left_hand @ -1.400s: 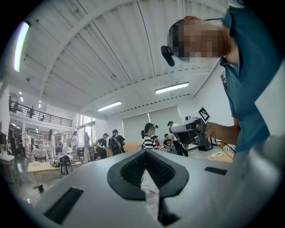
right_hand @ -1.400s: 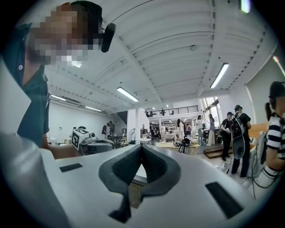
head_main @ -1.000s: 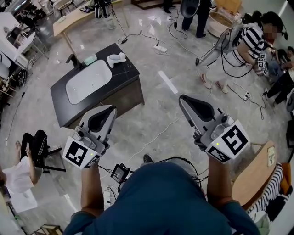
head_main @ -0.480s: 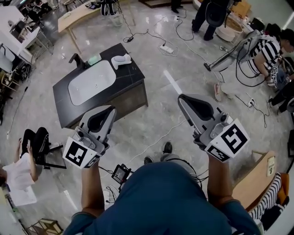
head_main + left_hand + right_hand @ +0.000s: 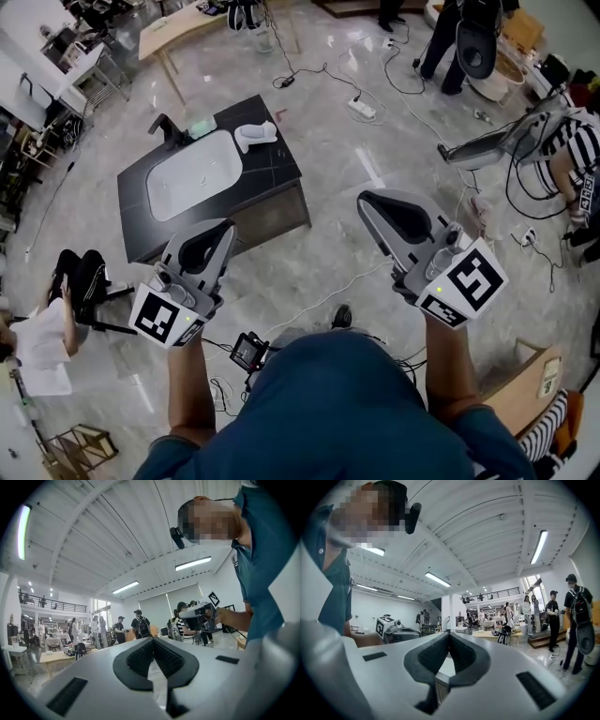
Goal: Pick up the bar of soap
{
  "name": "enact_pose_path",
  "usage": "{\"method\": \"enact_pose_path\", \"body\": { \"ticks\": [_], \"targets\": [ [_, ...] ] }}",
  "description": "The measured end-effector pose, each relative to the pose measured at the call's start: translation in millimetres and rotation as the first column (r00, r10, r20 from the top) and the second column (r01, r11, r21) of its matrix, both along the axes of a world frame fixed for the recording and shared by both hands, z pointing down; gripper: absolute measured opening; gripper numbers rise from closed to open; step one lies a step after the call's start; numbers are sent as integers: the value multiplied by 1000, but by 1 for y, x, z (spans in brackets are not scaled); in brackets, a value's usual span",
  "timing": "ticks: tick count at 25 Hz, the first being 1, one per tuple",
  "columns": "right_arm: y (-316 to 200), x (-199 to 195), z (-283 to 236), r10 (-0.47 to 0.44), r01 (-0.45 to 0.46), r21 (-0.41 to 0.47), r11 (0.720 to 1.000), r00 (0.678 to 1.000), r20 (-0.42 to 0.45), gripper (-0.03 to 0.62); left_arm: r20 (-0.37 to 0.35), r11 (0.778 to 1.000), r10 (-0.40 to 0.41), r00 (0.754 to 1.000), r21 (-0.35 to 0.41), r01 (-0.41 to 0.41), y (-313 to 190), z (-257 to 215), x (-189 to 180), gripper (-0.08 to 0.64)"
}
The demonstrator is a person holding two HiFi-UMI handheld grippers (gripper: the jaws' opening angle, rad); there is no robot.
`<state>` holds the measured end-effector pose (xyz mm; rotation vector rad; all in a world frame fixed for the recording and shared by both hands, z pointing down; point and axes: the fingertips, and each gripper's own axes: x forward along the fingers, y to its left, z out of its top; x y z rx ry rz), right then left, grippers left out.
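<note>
A pale green bar of soap (image 5: 201, 127) lies on the far edge of a black counter (image 5: 272, 178), beside the black faucet (image 5: 167, 126) of its white sink (image 5: 195, 172). A white dish-like object (image 5: 255, 135) sits to the soap's right. I hold both grippers up in the air, well short of the counter. My left gripper (image 5: 228, 227) (image 5: 152, 641) is shut and empty. The right gripper (image 5: 366, 200) (image 5: 449, 637) is shut too, with nothing between its jaws. Each gripper view looks across the hall, not at the soap.
Cables and a power strip (image 5: 361, 108) trail over the grey floor between me and the counter. A person (image 5: 56, 319) sits at the left, others stand at the back and right. A wooden table (image 5: 183, 33) is behind the counter, a cardboard box (image 5: 525, 384) at lower right.
The counter and floor have drifted right and slightly down in the head view as my head turned. Both grippers keep the same raised pose and stay shut.
</note>
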<state>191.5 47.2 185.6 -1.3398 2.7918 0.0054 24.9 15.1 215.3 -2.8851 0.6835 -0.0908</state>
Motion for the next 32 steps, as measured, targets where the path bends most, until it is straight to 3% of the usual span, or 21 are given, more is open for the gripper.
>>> {"method": "enact_pose_path", "body": {
  "ticks": [10, 24, 32],
  "targets": [
    [-54, 9, 17, -46, 46, -24, 999, 999, -4, 15, -3, 999, -46, 999, -13, 46, -45, 12, 8, 3],
    [-132, -36, 16, 17, -18, -33, 999, 999, -45, 15, -43, 1000, 27, 999, -14, -28, -131, 15, -29, 3],
    [-167, -44, 24, 12, -15, -61, 998, 999, -52, 14, -52, 999, 21, 998, -27, -23, -167, 19, -37, 3]
  ]
}}
